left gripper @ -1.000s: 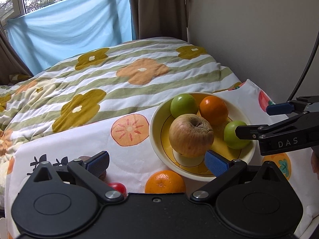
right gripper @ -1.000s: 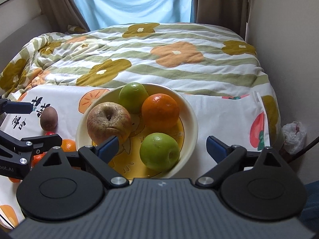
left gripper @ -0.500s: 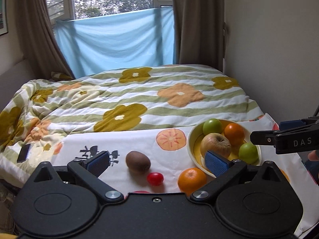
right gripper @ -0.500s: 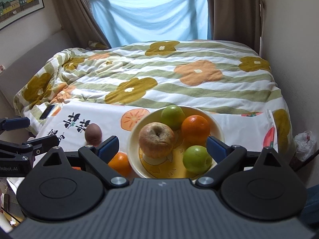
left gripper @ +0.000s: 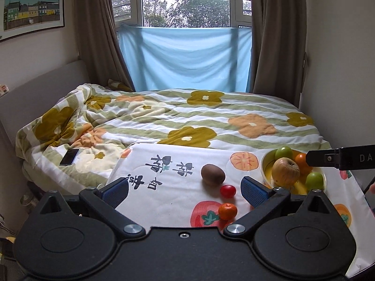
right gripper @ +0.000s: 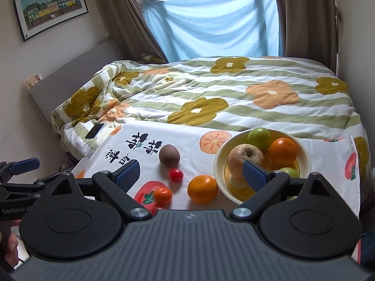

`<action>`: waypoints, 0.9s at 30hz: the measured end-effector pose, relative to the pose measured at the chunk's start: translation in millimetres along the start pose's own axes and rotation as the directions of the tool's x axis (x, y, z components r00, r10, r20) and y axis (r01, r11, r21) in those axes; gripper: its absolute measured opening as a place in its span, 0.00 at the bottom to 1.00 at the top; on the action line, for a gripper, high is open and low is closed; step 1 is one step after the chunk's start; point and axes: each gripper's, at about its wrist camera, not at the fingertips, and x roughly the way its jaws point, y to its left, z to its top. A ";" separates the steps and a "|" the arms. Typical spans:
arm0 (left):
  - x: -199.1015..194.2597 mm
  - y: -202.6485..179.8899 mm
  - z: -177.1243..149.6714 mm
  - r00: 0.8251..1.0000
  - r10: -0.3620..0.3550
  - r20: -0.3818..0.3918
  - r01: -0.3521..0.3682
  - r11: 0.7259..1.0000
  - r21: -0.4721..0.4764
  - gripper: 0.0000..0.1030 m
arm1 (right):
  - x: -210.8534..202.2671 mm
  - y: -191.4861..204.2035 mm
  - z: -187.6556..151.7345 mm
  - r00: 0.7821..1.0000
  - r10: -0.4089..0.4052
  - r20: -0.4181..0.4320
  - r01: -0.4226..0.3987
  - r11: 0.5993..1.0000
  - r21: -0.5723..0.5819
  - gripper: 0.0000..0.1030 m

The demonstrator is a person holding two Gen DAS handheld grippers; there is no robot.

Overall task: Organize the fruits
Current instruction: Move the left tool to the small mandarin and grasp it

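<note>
A yellow bowl (right gripper: pixel 304 154) on a white fruit-print cloth (right gripper: pixel 187 138) holds a wrinkled apple (right gripper: pixel 243 157), two green apples (right gripper: pixel 259 135) and an orange (right gripper: pixel 282 151). On the cloth to its left lie a kiwi (right gripper: pixel 169 155), a small red tomato (right gripper: pixel 176 174), a large orange (right gripper: pixel 202 188) and a small mandarin (right gripper: pixel 163 195). In the left wrist view I see the bowl (left gripper: pixel 266 164), kiwi (left gripper: pixel 212 174), tomato (left gripper: pixel 227 191) and mandarin (left gripper: pixel 227 211). My left gripper (left gripper: pixel 185 190) and right gripper (right gripper: pixel 192 172) are open, empty, held back above the cloth's near edge.
The cloth lies on a bed with a flower-patterned quilt (right gripper: pixel 234 93). A dark phone (right gripper: pixel 94 131) lies on the quilt at the left. A wall runs close along the right side of the bed. Curtains and a blue sheet hang at the window behind.
Both grippers have pulled back and up from the bowl. The view widened from the bowl alone to the whole cloth and bed. Both stayed open.
</note>
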 end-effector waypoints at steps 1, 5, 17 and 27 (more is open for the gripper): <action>-2.0 4.0 -3.6 1.000 -0.003 -0.001 0.003 1.000 -0.003 1.00 | -1.0 2.9 -1.9 1.000 0.001 -0.002 -0.001 1.000 0.006 1.00; 0.1 16.6 -15.8 1.000 -0.023 -0.016 0.024 1.000 0.008 1.00 | -2.4 13.3 -14.8 1.000 -0.012 -0.012 0.012 0.999 0.041 1.00; 47.1 30.3 -56.4 0.982 -0.158 -0.099 0.169 0.979 0.112 1.00 | 29.1 39.6 -63.5 0.990 -0.123 -0.069 0.127 0.990 0.063 1.00; 100.7 26.6 -89.3 0.962 -0.219 -0.161 0.255 0.934 0.252 0.94 | 73.5 51.9 -102.9 0.986 -0.143 -0.088 0.150 0.986 0.078 1.00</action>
